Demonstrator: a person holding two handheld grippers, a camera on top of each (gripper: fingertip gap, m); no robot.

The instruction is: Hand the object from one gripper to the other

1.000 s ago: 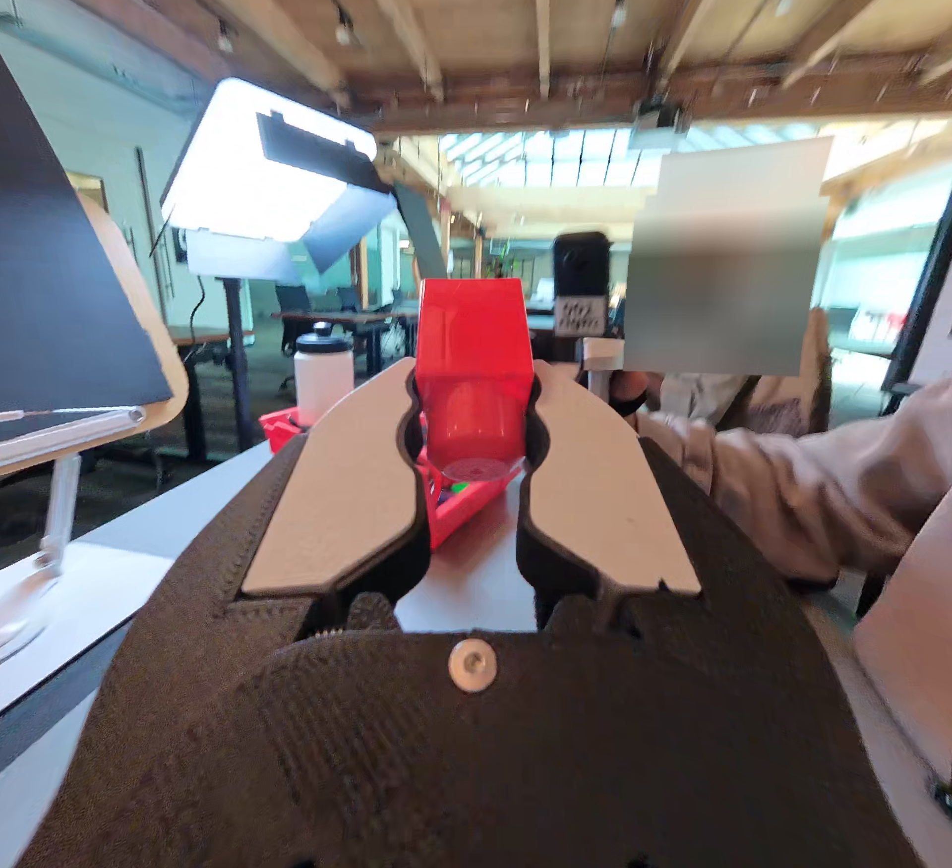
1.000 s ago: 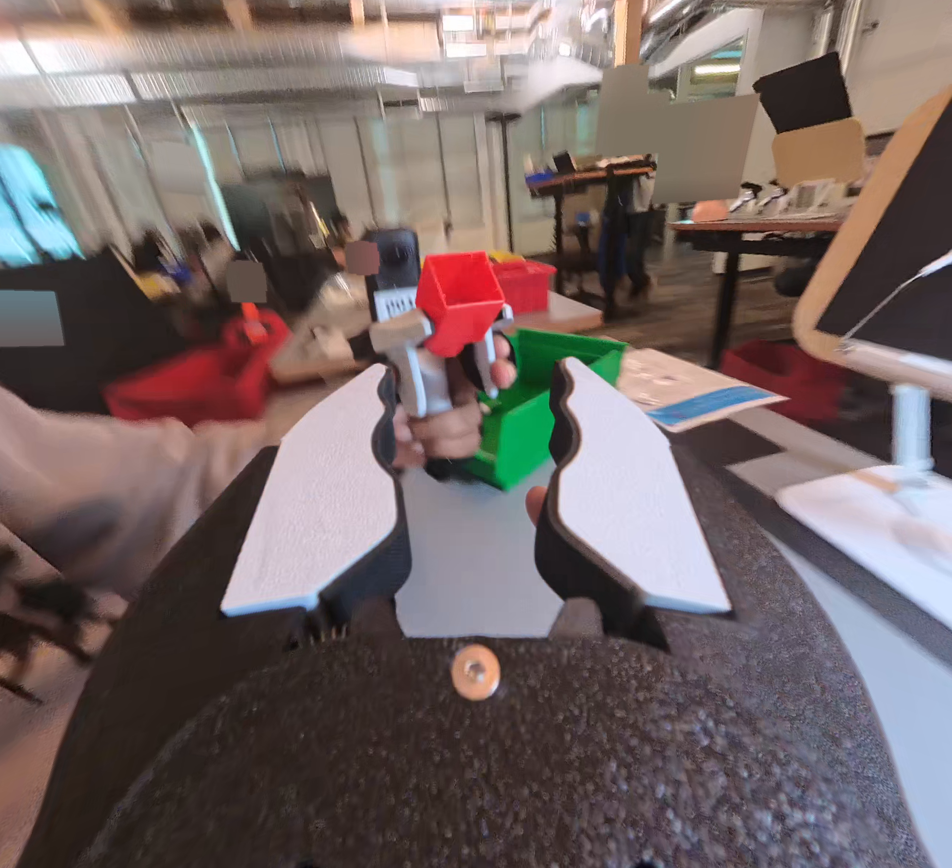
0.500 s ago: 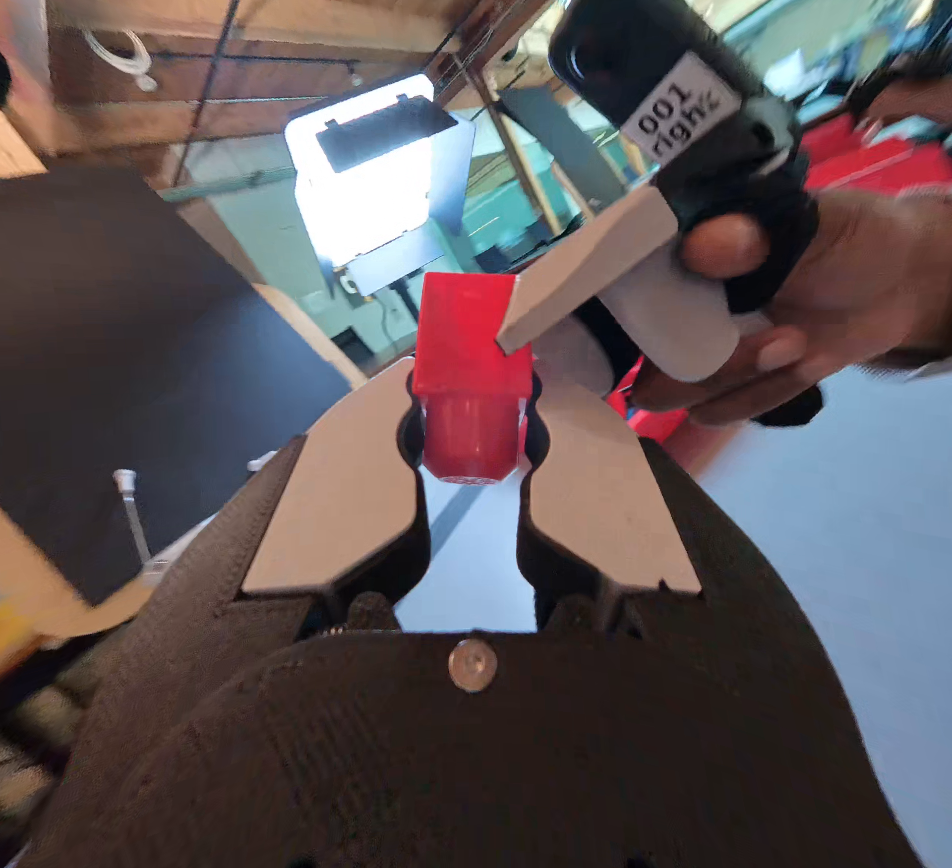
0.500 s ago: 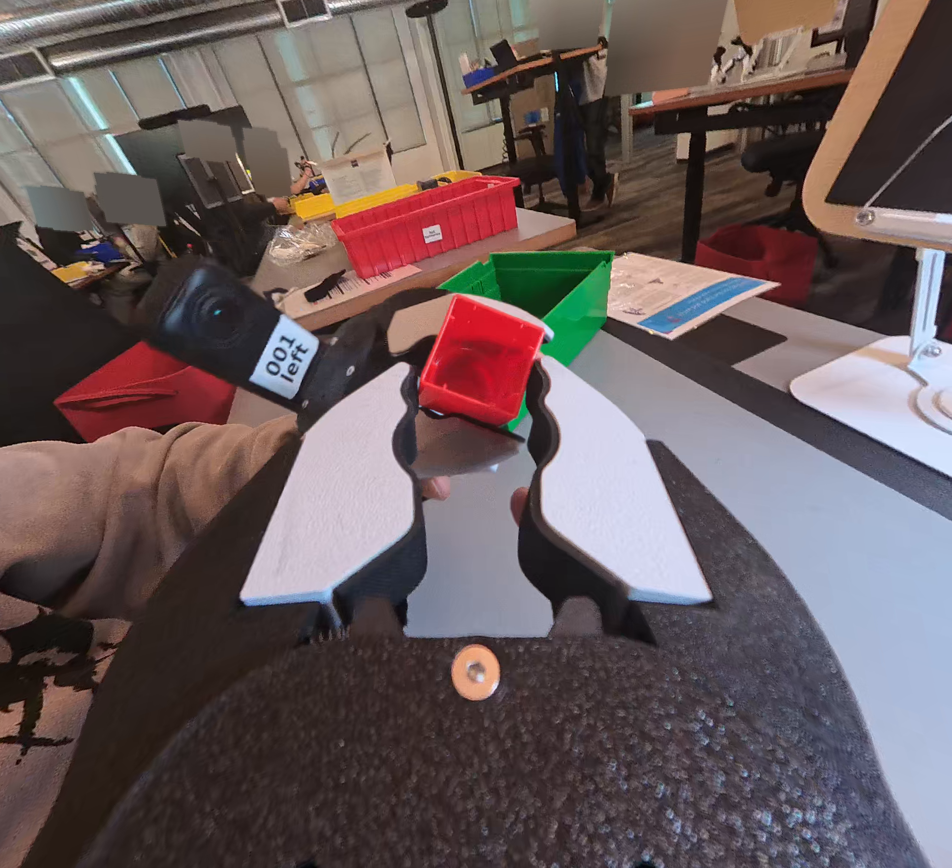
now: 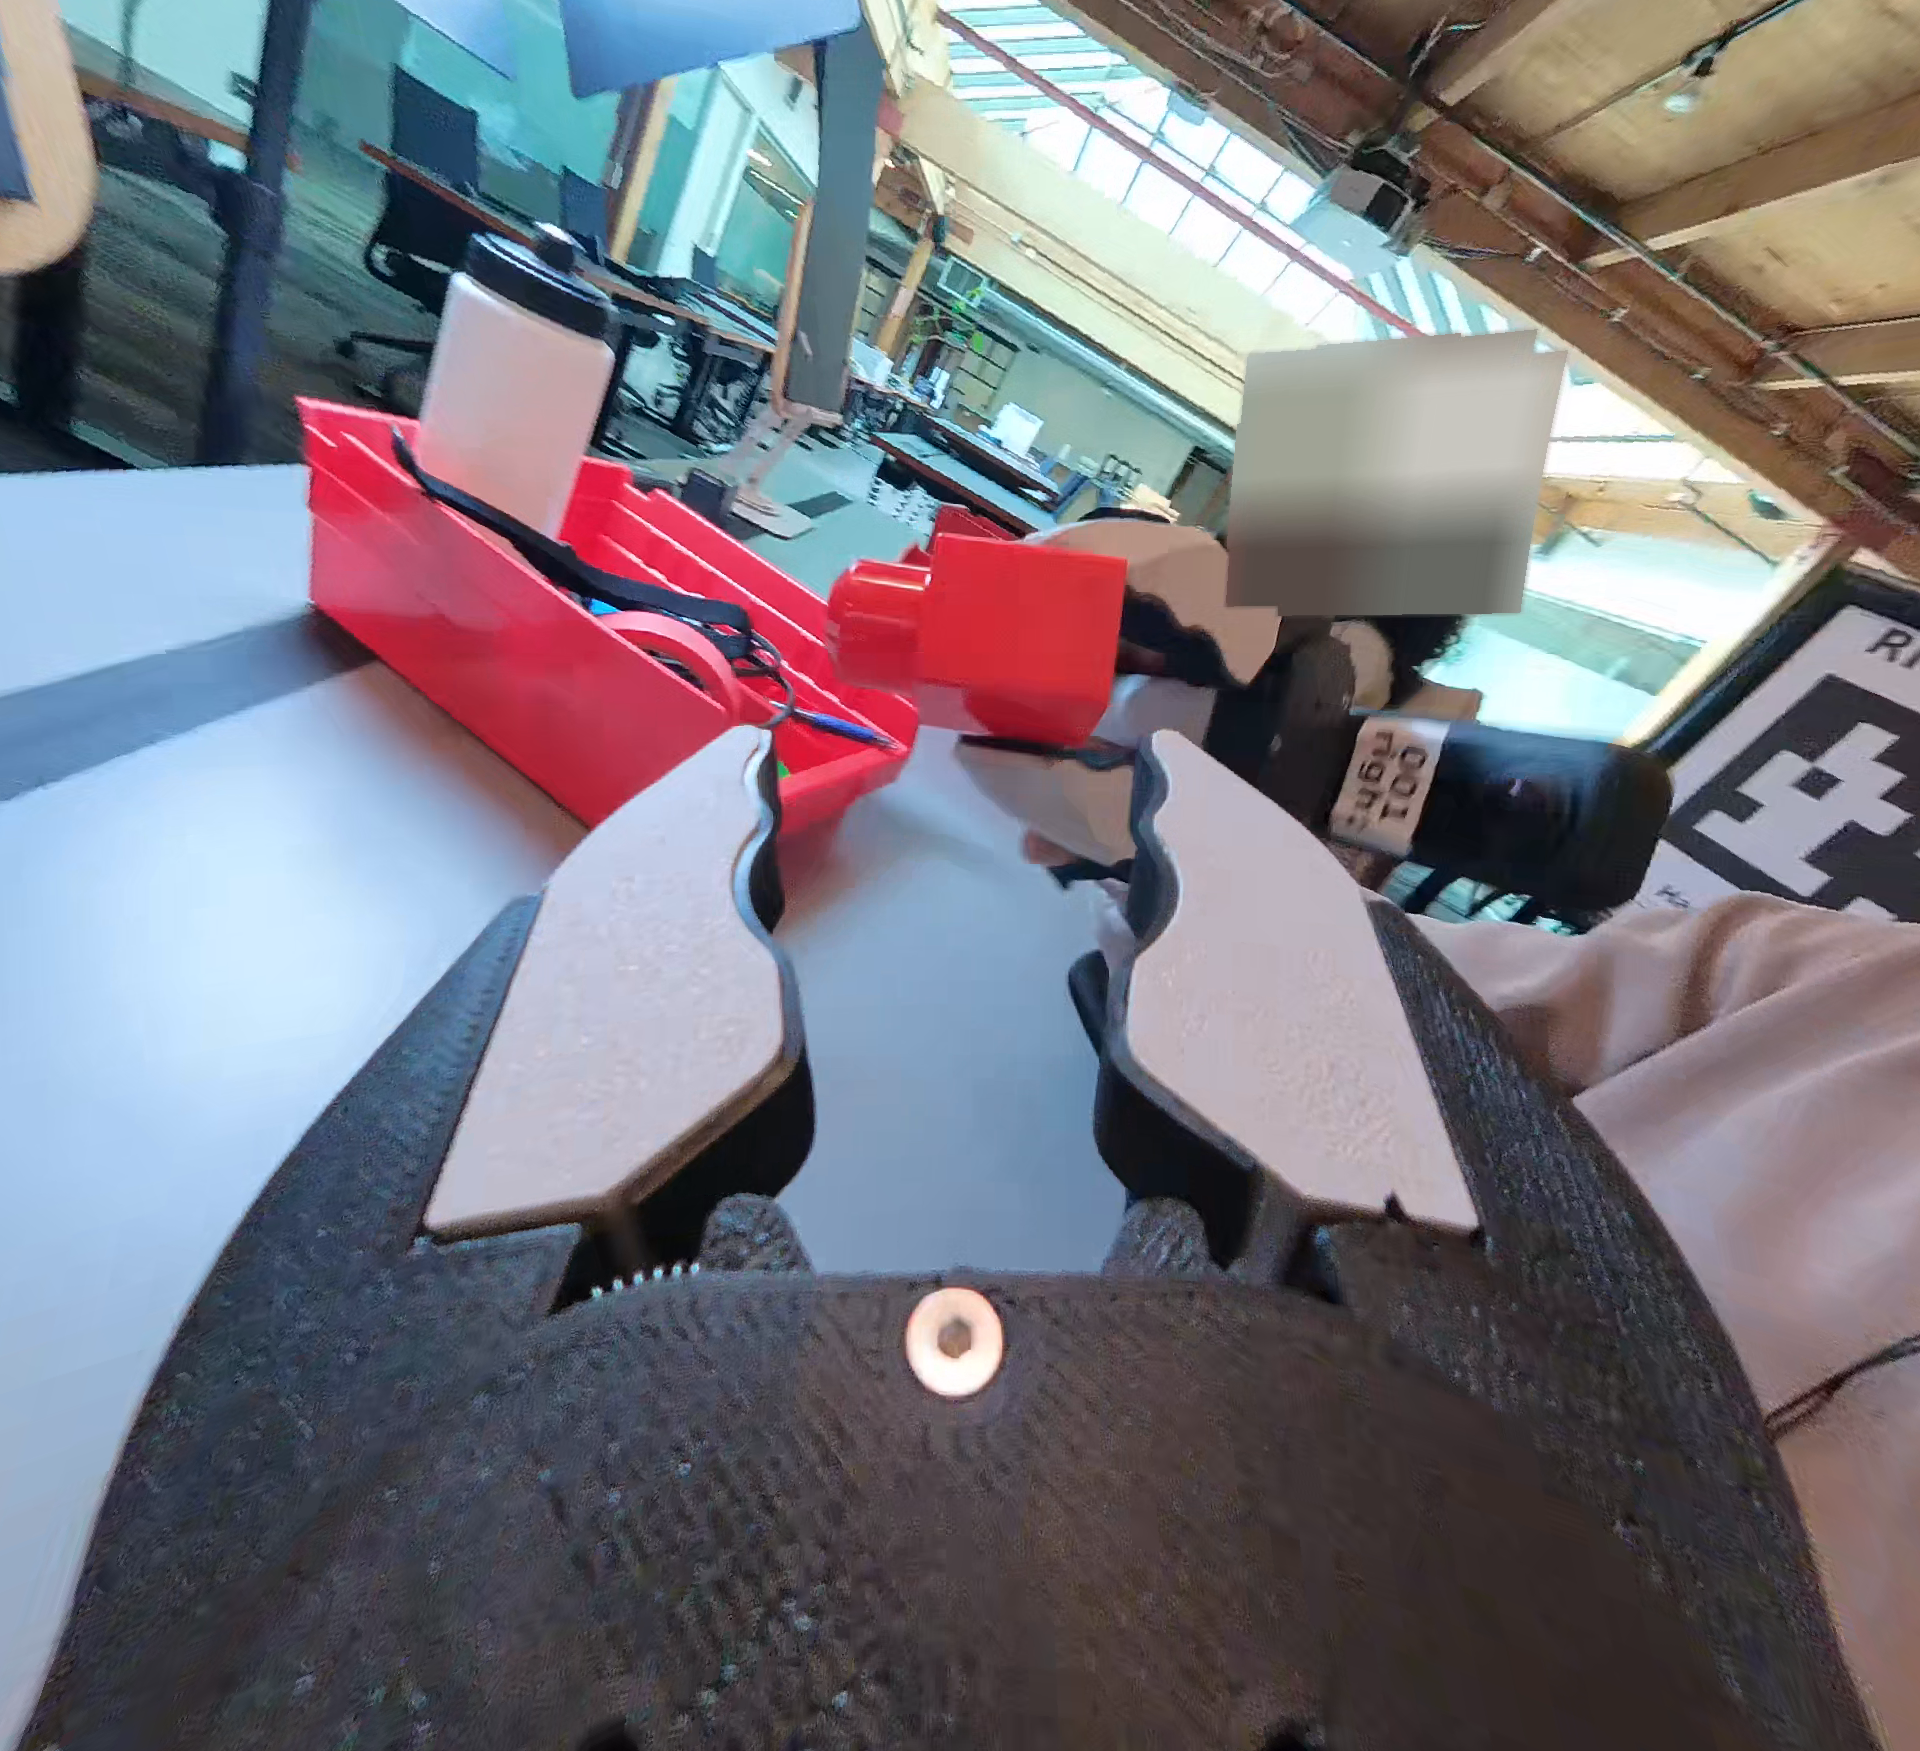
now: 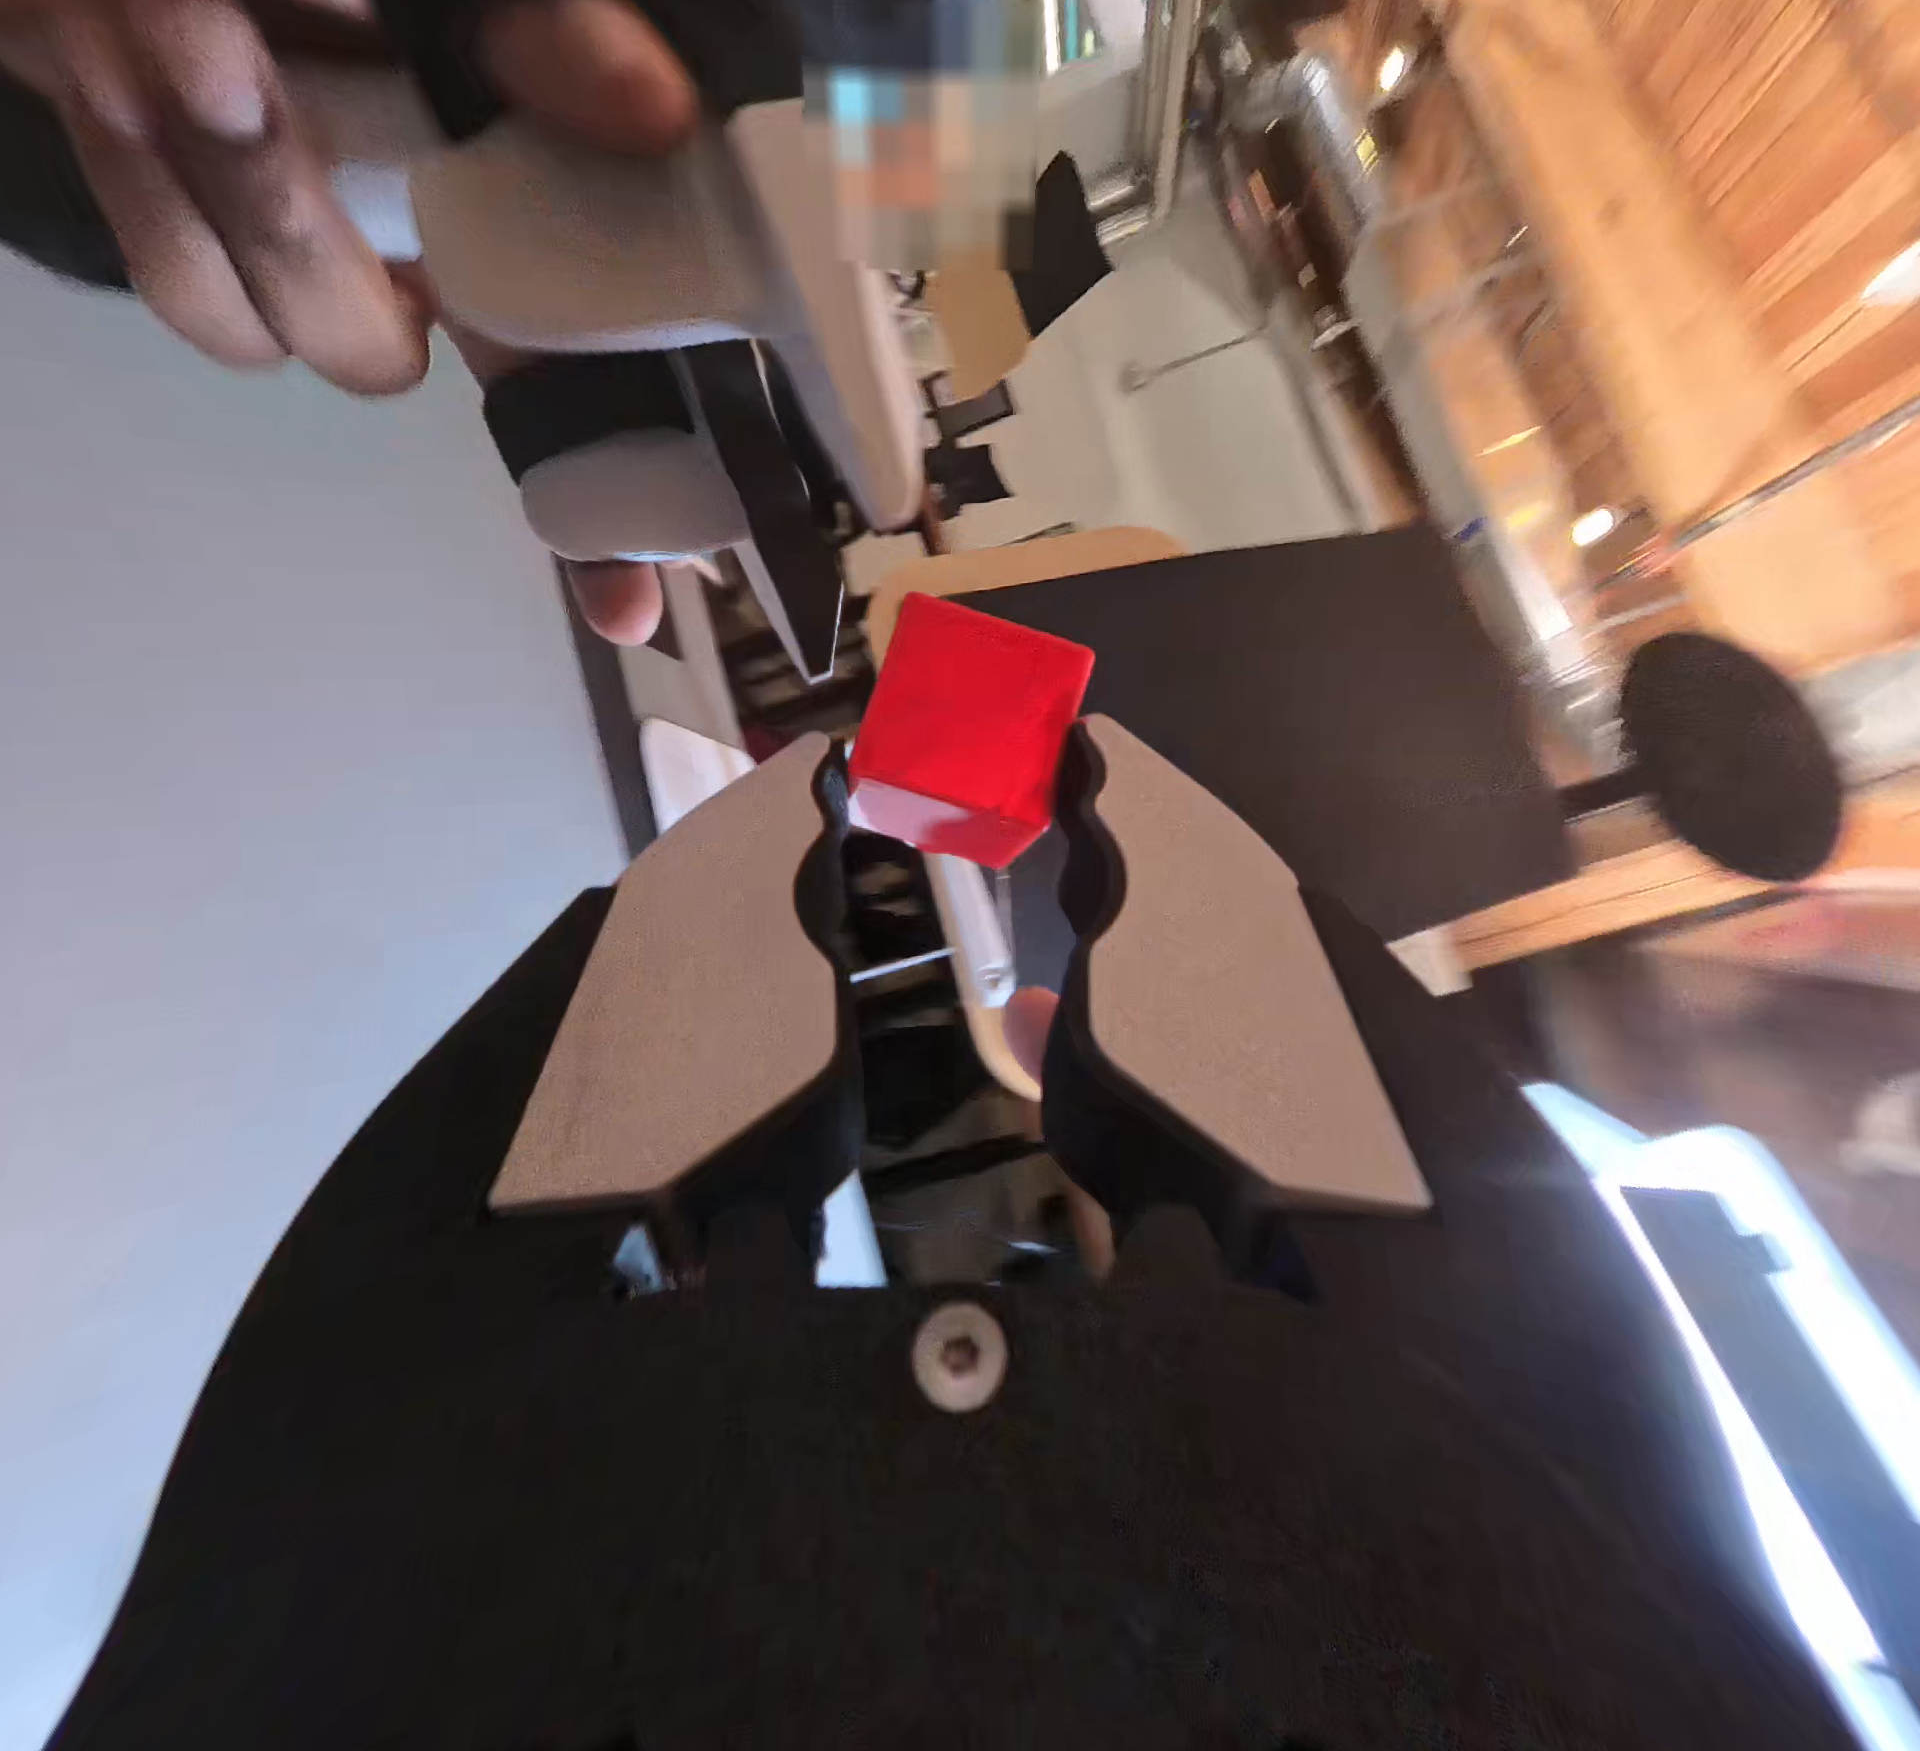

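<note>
Having passed: block [image 6: 966, 740] to right claw [image 6: 956, 776]

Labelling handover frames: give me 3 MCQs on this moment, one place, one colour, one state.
1. Where is the red block?
A. Between the right claw's fingertips
B. Lying on the table
C. Inside the red bin

2. What colour is the lid of the white bottle standing in the red bin?
A. Red
B. Black
C. Green

3. How does the left claw stand?
A. Shut on the block
B. Shut on nothing
C. Open, holding nothing

Answers:
1 A: the right claw pinches the block at its tips, off the table.
2 B: a dark cap tops the bottle.
3 C: its fingers are spread, with bare table between them.
</note>
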